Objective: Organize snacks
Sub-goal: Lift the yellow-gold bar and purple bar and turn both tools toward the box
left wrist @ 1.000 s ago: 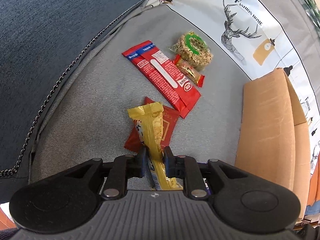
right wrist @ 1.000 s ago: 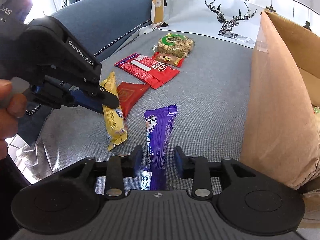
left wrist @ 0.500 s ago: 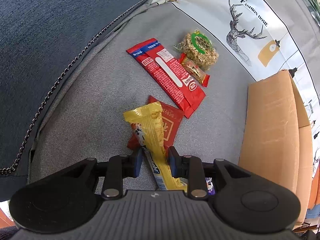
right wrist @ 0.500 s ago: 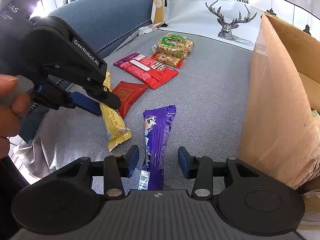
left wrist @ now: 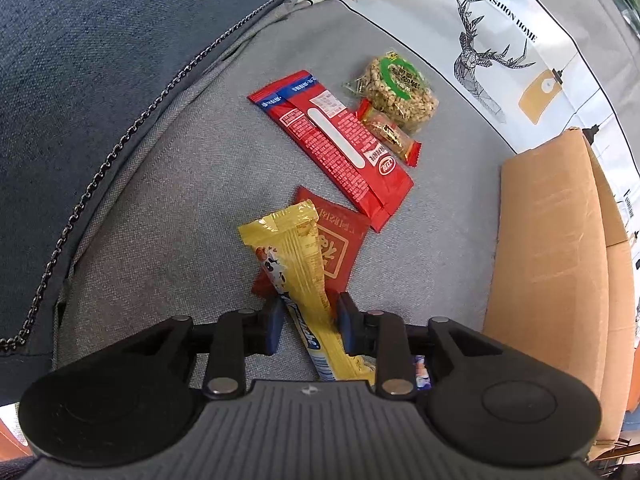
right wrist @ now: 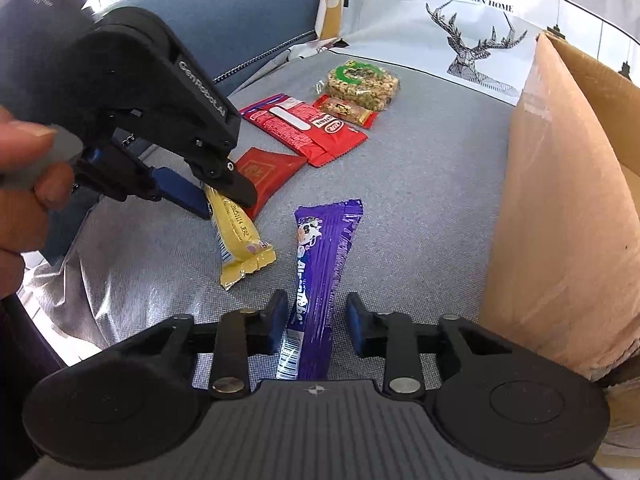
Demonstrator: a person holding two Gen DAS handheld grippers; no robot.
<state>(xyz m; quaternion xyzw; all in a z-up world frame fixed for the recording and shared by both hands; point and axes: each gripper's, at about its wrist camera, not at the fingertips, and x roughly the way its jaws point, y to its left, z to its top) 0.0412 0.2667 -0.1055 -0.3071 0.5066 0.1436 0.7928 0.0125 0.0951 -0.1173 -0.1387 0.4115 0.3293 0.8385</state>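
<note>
My left gripper (left wrist: 307, 322) is open around the yellow snack bar (left wrist: 298, 264), which lies on the grey cushion; its jaws stand a little apart from the wrapper. The right wrist view shows that gripper (right wrist: 224, 196) over the same yellow bar (right wrist: 240, 240). My right gripper (right wrist: 316, 322) is open, its jaws on either side of the purple snack bar (right wrist: 320, 272) lying flat. A small red packet (left wrist: 338, 248) lies under the yellow bar's far end. Beyond it lie a long red pack (left wrist: 336, 148), a small red-gold bar (left wrist: 390, 132) and a round nut cake (left wrist: 398, 92).
An open cardboard box (right wrist: 560, 208) stands at the right, close to the purple bar; it also shows in the left wrist view (left wrist: 552, 272). A blue sofa back (left wrist: 100, 60) rises at the left. A white deer-print cloth (right wrist: 476, 36) lies behind.
My left gripper has opened and let go of the yellow bar, which has dropped onto the cushion. My right gripper has opened a little wider around the purple bar.
</note>
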